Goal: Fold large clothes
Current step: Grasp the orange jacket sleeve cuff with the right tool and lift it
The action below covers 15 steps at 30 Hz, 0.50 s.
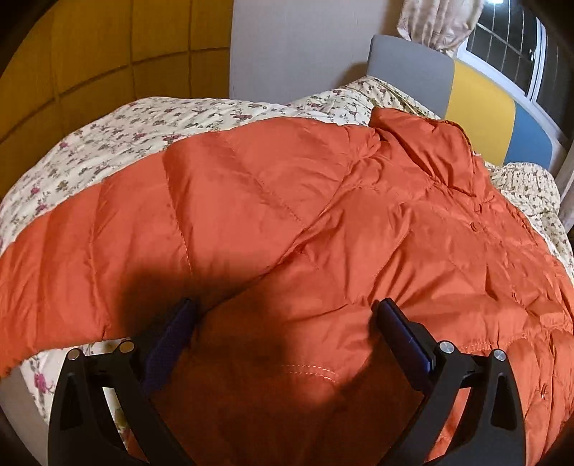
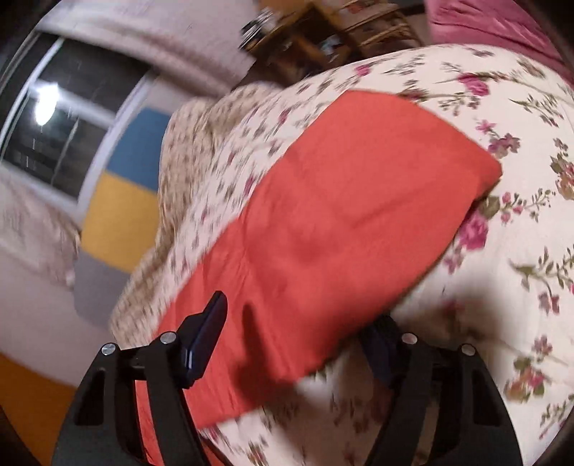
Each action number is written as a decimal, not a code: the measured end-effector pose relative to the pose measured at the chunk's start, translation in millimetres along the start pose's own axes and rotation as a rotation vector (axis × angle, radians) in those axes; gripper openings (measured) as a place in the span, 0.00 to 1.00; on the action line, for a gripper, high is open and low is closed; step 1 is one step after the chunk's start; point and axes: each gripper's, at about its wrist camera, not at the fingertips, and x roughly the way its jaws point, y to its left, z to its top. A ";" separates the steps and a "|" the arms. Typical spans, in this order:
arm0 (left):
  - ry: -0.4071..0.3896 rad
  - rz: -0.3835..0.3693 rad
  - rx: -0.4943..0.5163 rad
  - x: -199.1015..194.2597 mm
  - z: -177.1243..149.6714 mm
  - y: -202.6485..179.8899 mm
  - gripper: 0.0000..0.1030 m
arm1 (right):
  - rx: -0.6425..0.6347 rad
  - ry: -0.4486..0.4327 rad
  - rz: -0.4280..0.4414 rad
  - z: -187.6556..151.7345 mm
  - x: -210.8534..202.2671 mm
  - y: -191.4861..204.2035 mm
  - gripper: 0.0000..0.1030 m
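Note:
An orange quilted puffer jacket (image 1: 287,200) lies spread on a floral bedspread (image 1: 107,143), its collar (image 1: 430,143) toward the far right and one sleeve stretching left. My left gripper (image 1: 287,304) hovers low over the jacket's near part with its jaws wide open; fabric lies between the fingers and the pads do not press on it. In the blurred right wrist view, an orange sleeve (image 2: 340,186) runs diagonally across the bedspread (image 2: 502,286). My right gripper (image 2: 299,312) straddles the sleeve's near end with its jaws apart, and the fabric partly hides the right finger (image 2: 380,340).
A padded headboard (image 1: 480,107) in grey, yellow and blue stands behind the bed, with a dark window (image 1: 509,43) and a curtain (image 1: 441,21) above it. A yellow panelled wall (image 1: 89,53) is at the left. Pink fabric (image 2: 502,21) and wooden furniture (image 2: 323,32) lie beyond the bed.

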 end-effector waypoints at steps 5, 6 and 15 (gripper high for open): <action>0.019 0.032 0.027 5.2 -3.8 -5.8 0.97 | 0.070 -0.058 -0.033 17.2 2.7 -4.8 0.46; 0.022 0.038 0.032 5.9 -4.0 -6.8 0.97 | 0.078 -0.061 -0.052 18.9 5.0 -5.4 0.30; 0.022 0.023 0.022 9.2 -5.3 -4.5 0.97 | -0.277 -0.163 -0.048 -4.8 -19.3 66.2 0.11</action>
